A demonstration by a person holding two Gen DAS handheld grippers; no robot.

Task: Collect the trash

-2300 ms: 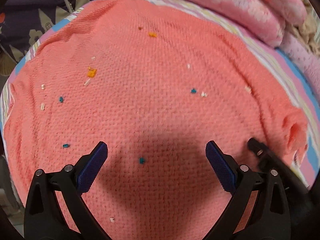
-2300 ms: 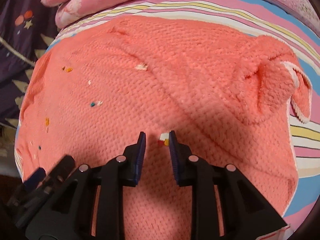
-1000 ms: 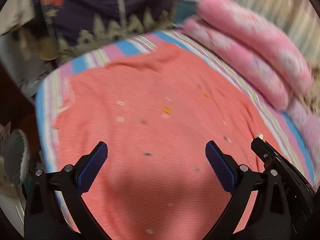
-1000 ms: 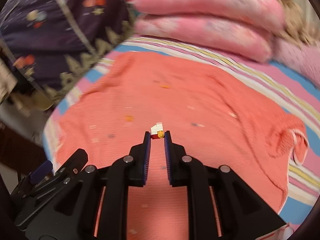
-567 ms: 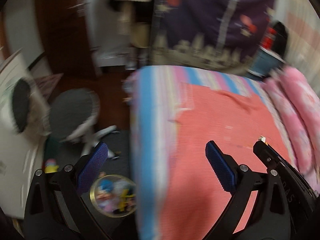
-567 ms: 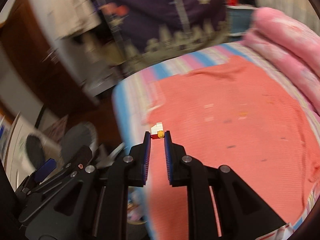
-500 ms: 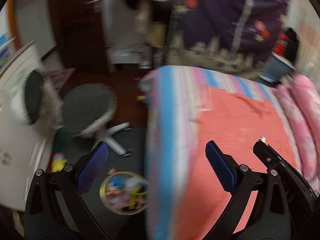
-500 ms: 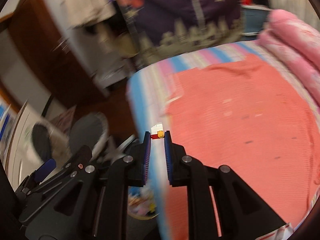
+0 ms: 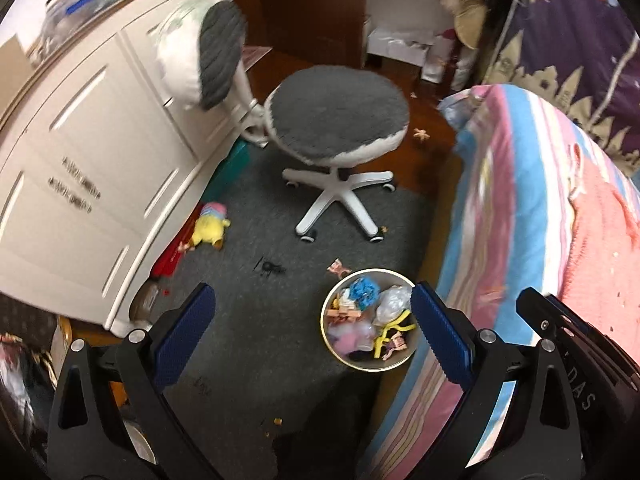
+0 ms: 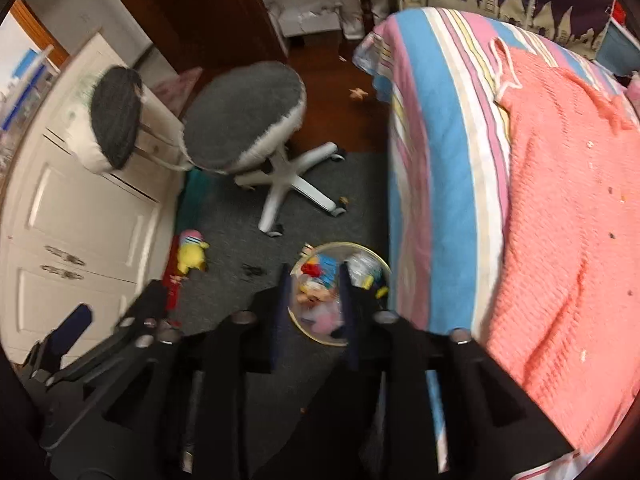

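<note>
Left tool: spread wide, empty, above the floor.
Right tool: parted, nothing visibly between its fingers, over the trash bin.
Bin: beside the bed.

Coarse knitted coral blanket, fuzzy grey chair seat, matt carpet.

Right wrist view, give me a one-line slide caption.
Right gripper, fingers apart, poised above the round trash bin on grey carpet beside the striped bed.
</note>
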